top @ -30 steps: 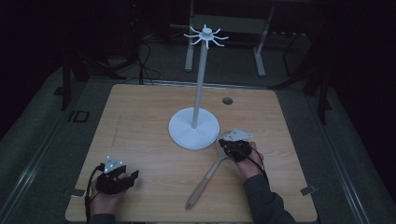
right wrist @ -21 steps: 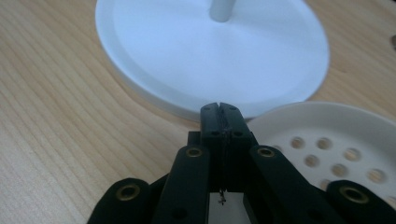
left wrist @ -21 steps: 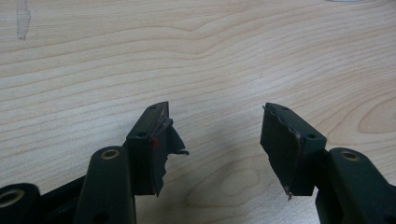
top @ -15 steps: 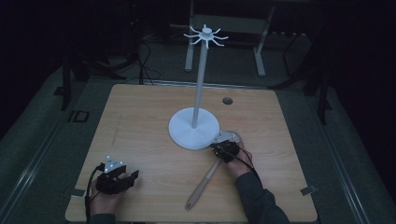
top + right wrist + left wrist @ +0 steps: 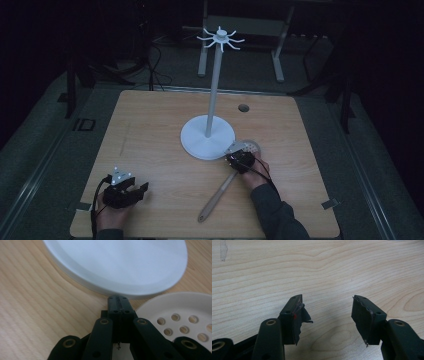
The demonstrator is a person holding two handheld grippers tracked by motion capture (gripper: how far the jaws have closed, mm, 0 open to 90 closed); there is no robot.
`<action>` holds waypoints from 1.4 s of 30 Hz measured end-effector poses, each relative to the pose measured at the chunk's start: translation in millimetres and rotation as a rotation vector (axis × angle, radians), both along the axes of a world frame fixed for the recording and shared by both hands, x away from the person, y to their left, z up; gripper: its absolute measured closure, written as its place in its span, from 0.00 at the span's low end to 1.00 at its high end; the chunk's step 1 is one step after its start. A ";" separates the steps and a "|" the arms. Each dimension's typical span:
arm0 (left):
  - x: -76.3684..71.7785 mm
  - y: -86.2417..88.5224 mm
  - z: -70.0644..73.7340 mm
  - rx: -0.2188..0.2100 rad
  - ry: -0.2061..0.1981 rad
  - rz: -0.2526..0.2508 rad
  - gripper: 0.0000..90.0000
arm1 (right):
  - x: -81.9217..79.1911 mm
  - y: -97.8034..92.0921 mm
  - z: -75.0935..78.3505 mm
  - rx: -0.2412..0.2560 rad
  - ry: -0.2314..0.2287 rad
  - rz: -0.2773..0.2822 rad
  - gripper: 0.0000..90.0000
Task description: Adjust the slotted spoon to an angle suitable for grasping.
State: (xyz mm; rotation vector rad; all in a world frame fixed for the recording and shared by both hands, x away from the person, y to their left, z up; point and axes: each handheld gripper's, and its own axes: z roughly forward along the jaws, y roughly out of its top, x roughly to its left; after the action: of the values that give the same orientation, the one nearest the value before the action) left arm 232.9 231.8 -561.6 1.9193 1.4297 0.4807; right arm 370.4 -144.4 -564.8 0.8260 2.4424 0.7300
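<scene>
The right gripper [image 5: 239, 159], jaws pressed together with nothing visibly between them, sits at the perforated head of the slotted spoon [image 5: 218, 195], just right of the white stand's round base [image 5: 207, 137]. The spoon lies flat on the bench [image 5: 160, 125], its handle running toward the near edge. The left gripper [image 5: 131, 190] rests at the near left, jaws wide over bare wood.

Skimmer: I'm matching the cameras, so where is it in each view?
High view: skimmer right of centre, at the right tongs.
Right gripper view: holed head at lower right.
Left gripper view: table wood between open left tongs.
Shared landmark: white stand base, beside the head.
</scene>
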 end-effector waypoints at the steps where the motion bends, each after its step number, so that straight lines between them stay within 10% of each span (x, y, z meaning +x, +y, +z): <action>1: 0.1 0.0 -0.1 -0.001 0.000 0.001 0.48 | 0.6 -1.2 0.3 -0.001 0.005 -0.011 1.00; 24: -0.3 0.4 0.2 -0.002 -0.001 0.005 0.48 | 3.2 -85.0 6.0 -0.050 0.060 -0.264 1.00; 42: -0.4 0.3 0.2 -0.002 -0.001 0.007 0.48 | -26.2 -112.4 18.2 -0.012 0.200 -0.292 1.00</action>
State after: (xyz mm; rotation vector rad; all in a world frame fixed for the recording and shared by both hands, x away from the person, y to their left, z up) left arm 232.5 232.1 -561.5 1.9124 1.4368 0.4827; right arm 344.3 -256.8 -546.6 1.2714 2.4166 0.5447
